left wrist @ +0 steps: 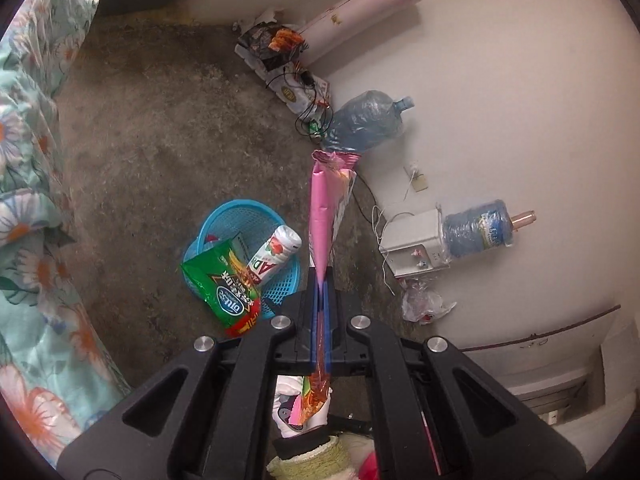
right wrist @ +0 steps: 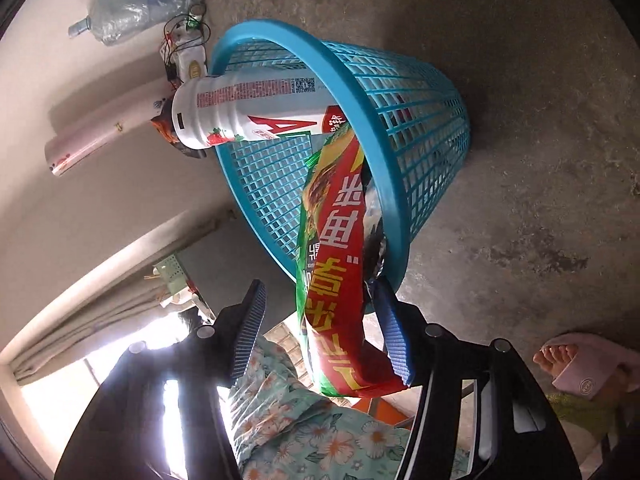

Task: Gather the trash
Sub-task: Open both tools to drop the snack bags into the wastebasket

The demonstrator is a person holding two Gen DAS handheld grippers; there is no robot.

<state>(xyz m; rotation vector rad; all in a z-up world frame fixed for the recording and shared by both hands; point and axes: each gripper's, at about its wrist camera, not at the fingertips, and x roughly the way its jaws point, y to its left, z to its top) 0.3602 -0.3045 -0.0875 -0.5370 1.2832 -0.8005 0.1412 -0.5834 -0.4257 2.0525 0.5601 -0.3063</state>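
Note:
A blue plastic basket (left wrist: 244, 216) (right wrist: 352, 80) stands on the concrete floor. A white bottle (left wrist: 276, 254) (right wrist: 256, 112) sticks out of it. A green and red snack bag (left wrist: 228, 292) (right wrist: 340, 280) hangs half in and half out over the rim. My left gripper (left wrist: 321, 280) is shut on a pink wrapper (left wrist: 322, 208), held above the floor to the right of the basket. My right gripper (right wrist: 320, 292) is open at the basket rim; the snack bag lies between its fingers, touching the right finger (right wrist: 394, 336).
A floral bedcover (left wrist: 28, 200) (right wrist: 304, 432) hangs at the left. Along the wall lie a rolled poster (left wrist: 360, 12), packaging with wires (left wrist: 288, 72), a large water jug (left wrist: 364, 120), a water dispenser (left wrist: 416, 240) and a crumpled plastic bag (left wrist: 424, 304). A slippered foot (right wrist: 576, 364) stands near.

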